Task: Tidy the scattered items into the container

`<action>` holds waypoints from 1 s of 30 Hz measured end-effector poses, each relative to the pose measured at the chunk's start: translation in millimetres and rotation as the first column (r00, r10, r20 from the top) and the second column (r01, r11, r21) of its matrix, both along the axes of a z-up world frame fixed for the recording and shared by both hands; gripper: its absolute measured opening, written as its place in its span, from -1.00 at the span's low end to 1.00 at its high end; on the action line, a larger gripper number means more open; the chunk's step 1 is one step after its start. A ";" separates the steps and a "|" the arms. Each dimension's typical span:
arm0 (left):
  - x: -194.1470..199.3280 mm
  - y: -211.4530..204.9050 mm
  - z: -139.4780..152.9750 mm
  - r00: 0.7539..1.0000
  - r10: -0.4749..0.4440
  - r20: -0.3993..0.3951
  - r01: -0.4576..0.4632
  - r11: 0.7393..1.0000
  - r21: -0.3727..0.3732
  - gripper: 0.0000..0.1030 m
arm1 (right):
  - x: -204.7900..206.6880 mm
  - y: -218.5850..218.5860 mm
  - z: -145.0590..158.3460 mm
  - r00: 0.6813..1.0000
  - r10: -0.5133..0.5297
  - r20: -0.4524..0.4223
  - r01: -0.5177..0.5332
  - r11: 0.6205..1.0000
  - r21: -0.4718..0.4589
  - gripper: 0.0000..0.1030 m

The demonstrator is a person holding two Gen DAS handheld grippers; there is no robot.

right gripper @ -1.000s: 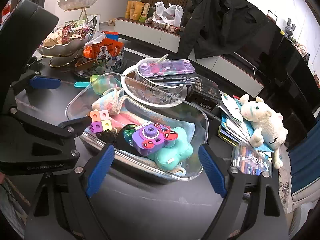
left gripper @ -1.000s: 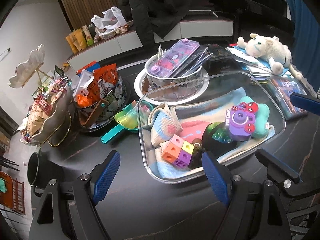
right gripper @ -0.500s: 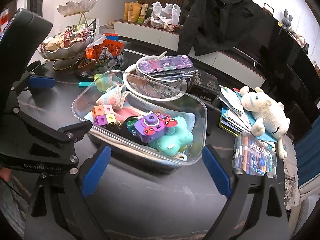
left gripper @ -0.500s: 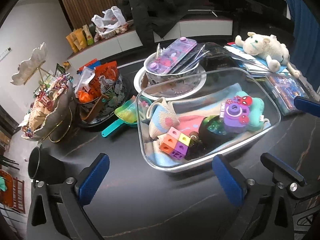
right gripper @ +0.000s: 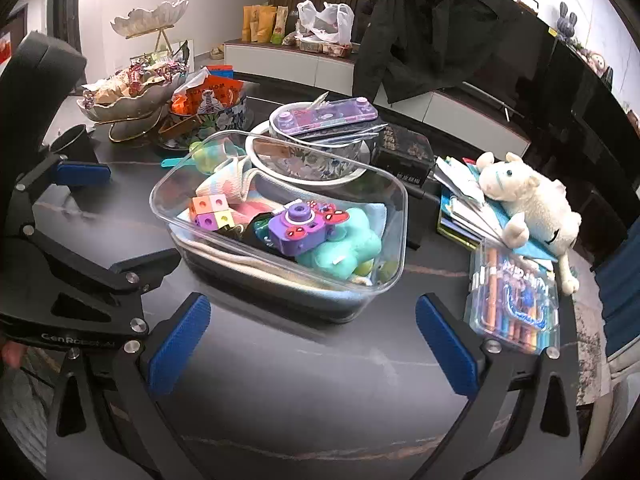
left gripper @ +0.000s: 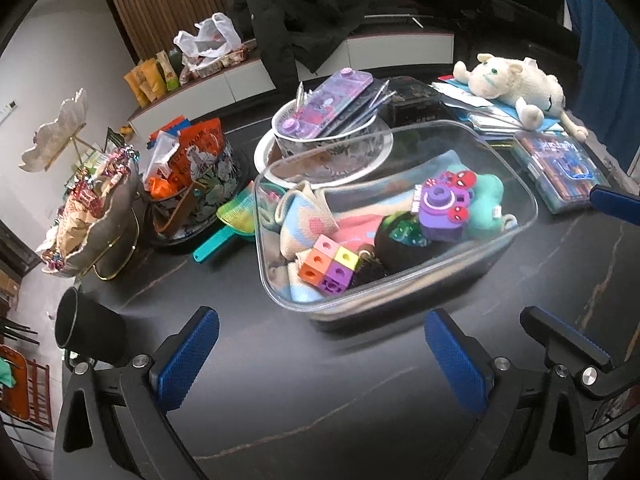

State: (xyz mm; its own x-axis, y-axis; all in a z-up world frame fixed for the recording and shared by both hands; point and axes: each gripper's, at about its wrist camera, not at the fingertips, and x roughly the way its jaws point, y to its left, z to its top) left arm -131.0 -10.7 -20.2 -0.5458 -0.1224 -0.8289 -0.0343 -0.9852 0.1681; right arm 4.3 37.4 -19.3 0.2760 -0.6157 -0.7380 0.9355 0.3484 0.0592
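Container (left gripper: 400, 288) sits mid-desk (left gripper: 320, 400), clear plastic, already holding the colour cubes (left gripper: 328, 266), the purple toy camera (left gripper: 440, 210), a teal plush (left gripper: 486, 200) and a folded cloth (left gripper: 304, 216). Whatever dark round thing lies under the camera is too murky to name. Your left gripper (left gripper: 322, 354) and right gripper (right gripper: 308, 344) both hang in front of it with jaws spread wide, nothing in them. Behind the container, the white bowl (right gripper: 280, 160) is partly blocked by the far wall. At the right, the marker case (right gripper: 516, 304) runs right up to the desk edge, with the sheep plush (right gripper: 528, 200) on papers just behind. You've got open dark desk between your jaws and the container's near wall.
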 end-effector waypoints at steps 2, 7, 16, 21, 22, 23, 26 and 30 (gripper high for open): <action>4.5 -0.6 -0.9 1.000 0.002 0.002 -0.002 1.000 0.006 0.97 | -0.1 2.7 0.0 1.000 0.000 0.000 0.000 1.000 -0.001 0.97; 18.2 -3.6 -10.3 1.000 0.013 0.025 -0.014 1.000 0.015 0.97 | 0.4 9.7 0.2 1.000 0.003 0.004 -0.003 1.000 -0.001 0.97; 38.6 -6.2 -15.4 0.999 0.026 0.035 -0.027 0.999 0.045 0.97 | 2.8 27.8 -3.4 1.000 0.020 0.006 -0.020 1.000 0.010 0.97; 51.5 -3.5 -15.2 0.999 0.021 0.041 -0.023 0.998 0.060 0.97 | 3.5 40.6 -4.6 1.000 0.030 0.004 -0.030 0.999 0.022 0.97; 53.5 -2.5 -15.1 0.999 0.019 0.044 -0.021 0.998 0.062 0.97 | 3.6 43.3 -5.0 0.999 0.033 0.003 -0.033 0.999 0.025 0.97; 55.9 -1.3 -14.8 0.999 0.017 0.045 -0.020 0.998 0.062 0.97 | 3.6 45.7 -5.4 0.999 0.035 0.004 -0.035 0.999 0.029 0.97; 60.7 2.0 -12.5 0.999 0.014 0.041 -0.016 0.998 0.058 0.97 | 2.9 53.0 -6.8 0.999 0.040 0.006 -0.040 0.998 0.039 0.97; 65.1 6.3 -10.5 0.999 0.010 0.038 -0.012 0.998 0.057 0.97 | -1.5 60.4 -10.2 0.999 0.034 0.014 -0.034 0.998 0.053 0.97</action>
State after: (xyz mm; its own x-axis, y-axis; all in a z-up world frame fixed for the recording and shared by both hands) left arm -65.9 -4.3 -30.7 -0.5132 -0.0799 -0.8545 -0.0283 -0.9935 0.1098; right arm 2.8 97.8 -29.4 0.3062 -0.5659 -0.7655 0.9221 0.3761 0.0908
